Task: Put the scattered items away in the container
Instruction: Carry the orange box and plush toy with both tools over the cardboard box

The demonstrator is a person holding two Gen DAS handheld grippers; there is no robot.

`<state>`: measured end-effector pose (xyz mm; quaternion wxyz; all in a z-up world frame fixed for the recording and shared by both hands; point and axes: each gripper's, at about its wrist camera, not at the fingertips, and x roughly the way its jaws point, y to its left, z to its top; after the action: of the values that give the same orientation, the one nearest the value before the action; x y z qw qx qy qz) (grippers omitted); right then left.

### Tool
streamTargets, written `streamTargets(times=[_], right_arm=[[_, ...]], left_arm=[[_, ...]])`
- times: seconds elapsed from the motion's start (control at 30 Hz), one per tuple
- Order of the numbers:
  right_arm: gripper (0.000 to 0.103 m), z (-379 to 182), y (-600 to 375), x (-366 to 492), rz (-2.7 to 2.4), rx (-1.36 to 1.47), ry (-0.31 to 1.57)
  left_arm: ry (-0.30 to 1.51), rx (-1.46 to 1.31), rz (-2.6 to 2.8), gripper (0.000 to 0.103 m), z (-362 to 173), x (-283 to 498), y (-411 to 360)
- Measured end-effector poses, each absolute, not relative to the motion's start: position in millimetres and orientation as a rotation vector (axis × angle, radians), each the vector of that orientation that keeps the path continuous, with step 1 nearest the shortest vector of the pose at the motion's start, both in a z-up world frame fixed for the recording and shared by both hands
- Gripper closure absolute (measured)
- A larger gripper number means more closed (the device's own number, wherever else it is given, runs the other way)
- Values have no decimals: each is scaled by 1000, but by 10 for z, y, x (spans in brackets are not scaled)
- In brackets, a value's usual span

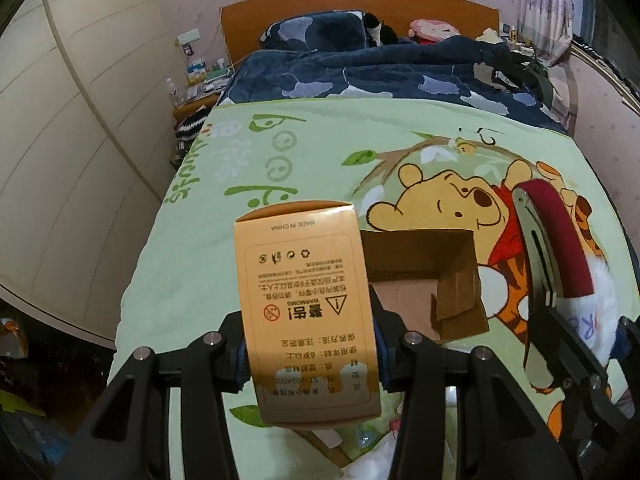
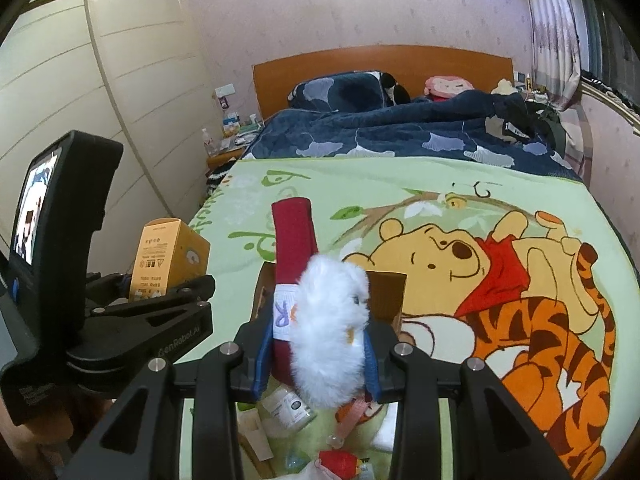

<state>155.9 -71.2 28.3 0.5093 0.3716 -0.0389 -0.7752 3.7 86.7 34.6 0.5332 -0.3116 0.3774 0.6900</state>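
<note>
My left gripper point(image 1: 310, 354) is shut on an orange carton with printed warnings point(image 1: 304, 304), held above the bed just left of an open brown cardboard box point(image 1: 424, 276). The carton also shows in the right wrist view point(image 2: 168, 258). My right gripper point(image 2: 316, 354) is shut on a dark red plush item with white fur trim point(image 2: 320, 320), held over the cardboard box point(image 2: 386, 292). The red item also shows in the left wrist view point(image 1: 556, 240). Most of the box is hidden behind the plush in the right wrist view.
The green Winnie-the-Pooh blanket point(image 2: 460, 208) covers the bed's near half, a dark blue quilt point(image 2: 380, 136) the far half. Several small items lie below the grippers: a white jar point(image 2: 288, 404), a pink strap point(image 2: 352, 420), a red toy point(image 2: 340, 460). A wardrobe point(image 1: 60, 160) stands left.
</note>
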Motion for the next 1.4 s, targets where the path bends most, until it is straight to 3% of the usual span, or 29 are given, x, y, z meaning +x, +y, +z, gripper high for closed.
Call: streamTargets(times=[1.4], right_arm=[[67, -412, -1561, 1194, -1735, 1072, 77]], left_arm=[[1098, -931, 1537, 56, -662, -21, 1603]])
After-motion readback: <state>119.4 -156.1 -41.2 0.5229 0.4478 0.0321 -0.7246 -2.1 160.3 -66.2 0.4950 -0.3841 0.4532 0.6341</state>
